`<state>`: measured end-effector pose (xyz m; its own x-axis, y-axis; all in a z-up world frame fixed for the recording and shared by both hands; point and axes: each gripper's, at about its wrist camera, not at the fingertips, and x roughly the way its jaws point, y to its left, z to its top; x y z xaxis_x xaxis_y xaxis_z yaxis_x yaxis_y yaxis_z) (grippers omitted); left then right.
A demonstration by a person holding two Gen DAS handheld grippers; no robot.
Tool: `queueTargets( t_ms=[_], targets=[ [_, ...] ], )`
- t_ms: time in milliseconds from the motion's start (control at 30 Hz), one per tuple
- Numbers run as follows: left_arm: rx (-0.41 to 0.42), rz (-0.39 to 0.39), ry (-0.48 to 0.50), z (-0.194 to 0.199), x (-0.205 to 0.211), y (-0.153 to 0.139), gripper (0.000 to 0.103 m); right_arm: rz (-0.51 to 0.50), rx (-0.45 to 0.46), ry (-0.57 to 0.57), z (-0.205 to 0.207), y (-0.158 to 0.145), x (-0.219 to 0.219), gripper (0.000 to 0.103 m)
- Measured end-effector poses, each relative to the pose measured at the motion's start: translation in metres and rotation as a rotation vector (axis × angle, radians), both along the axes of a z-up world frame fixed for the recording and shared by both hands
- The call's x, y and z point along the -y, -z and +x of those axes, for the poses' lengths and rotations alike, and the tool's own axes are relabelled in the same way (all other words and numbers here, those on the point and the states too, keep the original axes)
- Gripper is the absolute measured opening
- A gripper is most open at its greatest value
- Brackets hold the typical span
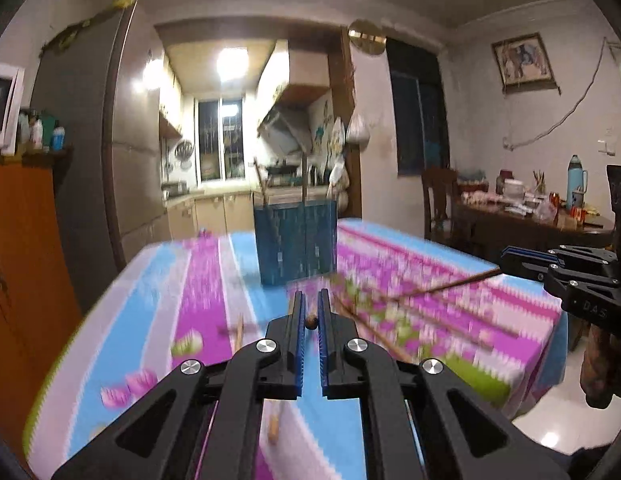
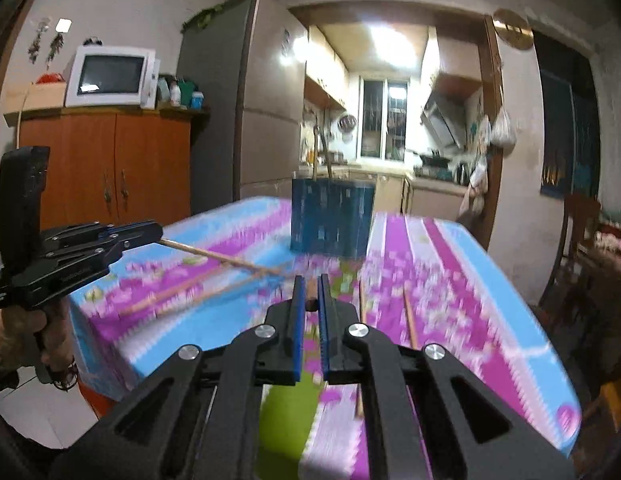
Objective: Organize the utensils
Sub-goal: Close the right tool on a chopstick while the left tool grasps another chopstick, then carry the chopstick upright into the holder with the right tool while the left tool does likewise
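Note:
A blue utensil holder (image 1: 296,240) (image 2: 330,220) stands on the table with a few sticks upright in it. My left gripper (image 1: 309,296) (image 2: 158,235) is shut on a wooden chopstick (image 1: 310,324) (image 2: 222,258), held above the tablecloth. My right gripper (image 2: 310,280) (image 1: 504,256) is shut on a second chopstick (image 2: 311,303) (image 1: 442,288). The two held sticks point inward towards each other in front of the holder. Other loose chopsticks (image 1: 238,336) (image 2: 409,322) lie on the cloth below, blurred.
The table (image 1: 470,280) (image 2: 490,280) wears a pink, blue and green striped cloth. A wooden cabinet (image 2: 110,168) with a microwave stands at the left, a dark chair (image 1: 438,200) and cluttered side table (image 1: 530,216) at the right. A kitchen lies behind.

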<state>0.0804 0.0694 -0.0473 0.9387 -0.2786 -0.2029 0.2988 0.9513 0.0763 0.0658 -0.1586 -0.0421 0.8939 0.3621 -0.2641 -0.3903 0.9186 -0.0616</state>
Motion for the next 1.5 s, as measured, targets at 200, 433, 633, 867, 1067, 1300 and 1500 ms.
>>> queueTargets(
  t_ms=[200, 433, 633, 867, 1067, 1300, 1500],
  targets=[
    [0.077, -0.002, 0.045, 0.020, 0.012, -0.054, 0.007, 0.024, 0.029, -0.051, 0.025, -0.047, 0.006, 0.004],
    [0.050, -0.020, 0.067, 0.062, 0.024, -0.090, 0.007, 0.047, -0.026, -0.093, 0.074, -0.076, 0.007, 0.004],
    [0.018, -0.040, 0.063, 0.083, 0.026, -0.105, 0.007, 0.034, -0.048, -0.123, 0.096, -0.097, -0.002, 0.004],
    [0.038, -0.034, 0.055, 0.087, 0.029, -0.123, 0.007, -0.012, -0.105, -0.147, 0.107, -0.121, -0.009, 0.004],
    [0.042, -0.028, 0.054, 0.093, 0.036, -0.132, 0.007, -0.041, -0.147, -0.154, 0.112, -0.139, -0.013, 0.004],
    [0.018, -0.002, 0.042, 0.104, 0.043, -0.147, 0.007, -0.029, -0.220, -0.160, 0.136, -0.158, -0.008, 0.004],
    [0.024, -0.010, 0.021, 0.116, 0.042, -0.180, 0.007, -0.024, -0.226, -0.139, 0.159, -0.186, 0.001, 0.004]
  ],
)
